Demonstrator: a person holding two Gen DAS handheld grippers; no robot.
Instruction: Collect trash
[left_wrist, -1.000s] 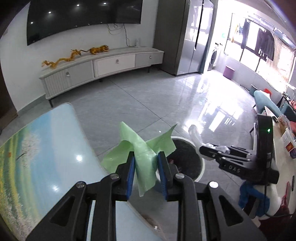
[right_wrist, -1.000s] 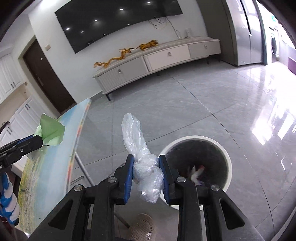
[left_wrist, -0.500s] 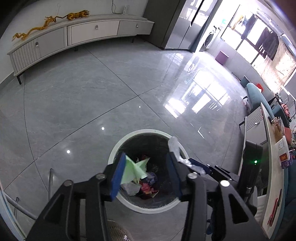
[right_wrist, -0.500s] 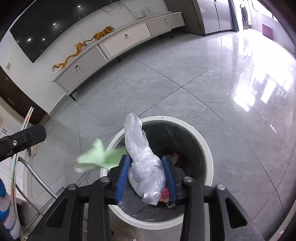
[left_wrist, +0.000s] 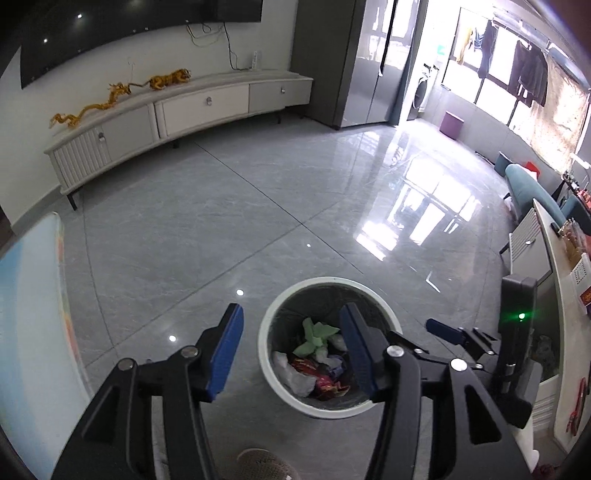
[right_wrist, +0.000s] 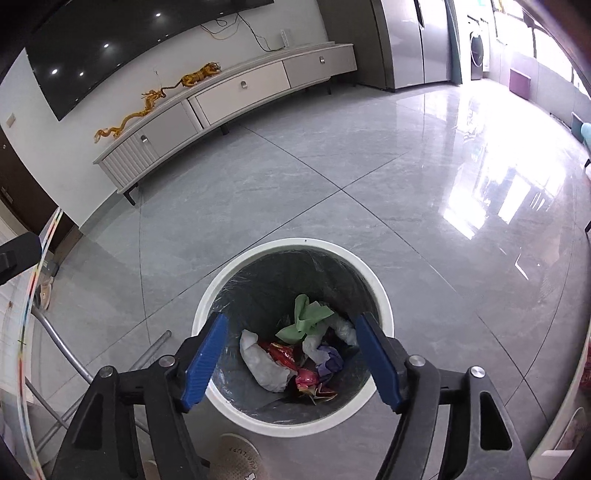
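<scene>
Both tongs hang over the bin with nothing between their blue pads. The left tongs (left_wrist: 291, 347) are spread wide, and the right tongs (right_wrist: 291, 358) gape just as far, poised right above the mouth of the white bin (right_wrist: 207, 295). From the left view the right tongs (left_wrist: 443, 330) sit at about three o'clock of the bin (left_wrist: 264, 343), close beside it.

Down inside the dark liner lies the trash: a crumpled green wrapper (right_wrist: 304, 319) on top near the middle, a clear plastic bag (right_wrist: 341, 326) just to its three o'clock side, another pale bag (right_wrist: 262, 363) toward eight o'clock, and red snack packets (right_wrist: 284, 352) between them. In the left view the green wrapper (left_wrist: 314, 334) shows in the same heap. All of it rests within the rim; nothing is draped over the edge.

So I judge the drop-off step done for this pair of pieces. The desk (left_wrist: 33, 332) with its painted top stands at nine o'clock of the bin, only its edge in sight, and I cannot tell whether more rubbish waits on it. The next move, I reckon, calls for lifting both tongs clear of the rim, keeping them open, and swinging back toward the desk to look for anything left.
</scene>
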